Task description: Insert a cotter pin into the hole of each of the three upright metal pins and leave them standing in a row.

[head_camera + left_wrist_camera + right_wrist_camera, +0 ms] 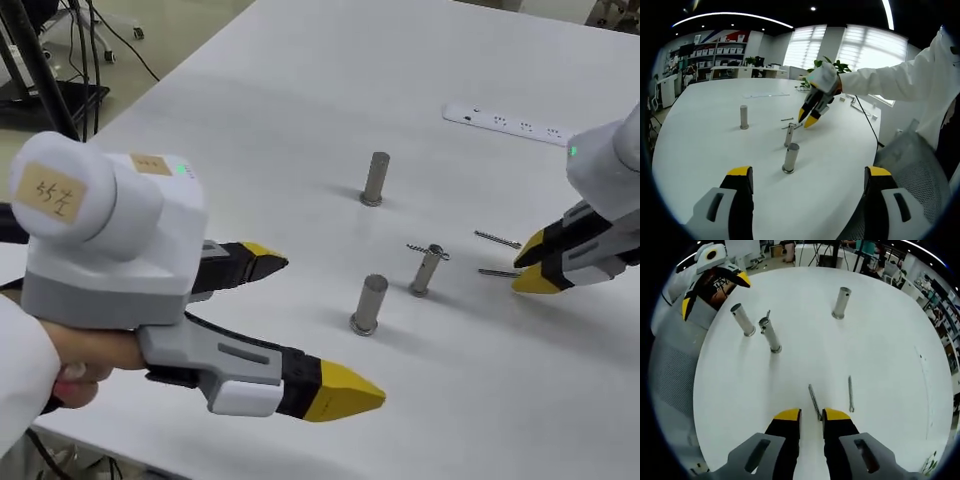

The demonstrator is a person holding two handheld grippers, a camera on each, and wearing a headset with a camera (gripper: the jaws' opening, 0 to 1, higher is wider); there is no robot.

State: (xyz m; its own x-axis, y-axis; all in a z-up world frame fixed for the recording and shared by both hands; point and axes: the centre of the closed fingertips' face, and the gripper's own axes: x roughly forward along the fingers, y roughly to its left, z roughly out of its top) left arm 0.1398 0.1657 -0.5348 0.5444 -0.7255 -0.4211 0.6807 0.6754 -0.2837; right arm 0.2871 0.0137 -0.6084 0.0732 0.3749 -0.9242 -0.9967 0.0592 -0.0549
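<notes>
Now: R claw (pixel 811 415) narrowly open, tips astride loose cotter pin (pixel 813 400) on surface (pixel 865 340); L claw (pixel 808 173) wide open, empty.

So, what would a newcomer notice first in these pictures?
Three upright metal pins stand on the white table; the slim middle pin already carries a cotter pin. Two loose cotter pins lie by the right gripper, while the left gripper holds its fingers wide open.

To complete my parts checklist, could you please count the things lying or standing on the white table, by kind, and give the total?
Upright metal pins: 3
Cotter pins: 3 (1 inserted, 2 loose)
Power strip: 1
Total: 7
</notes>
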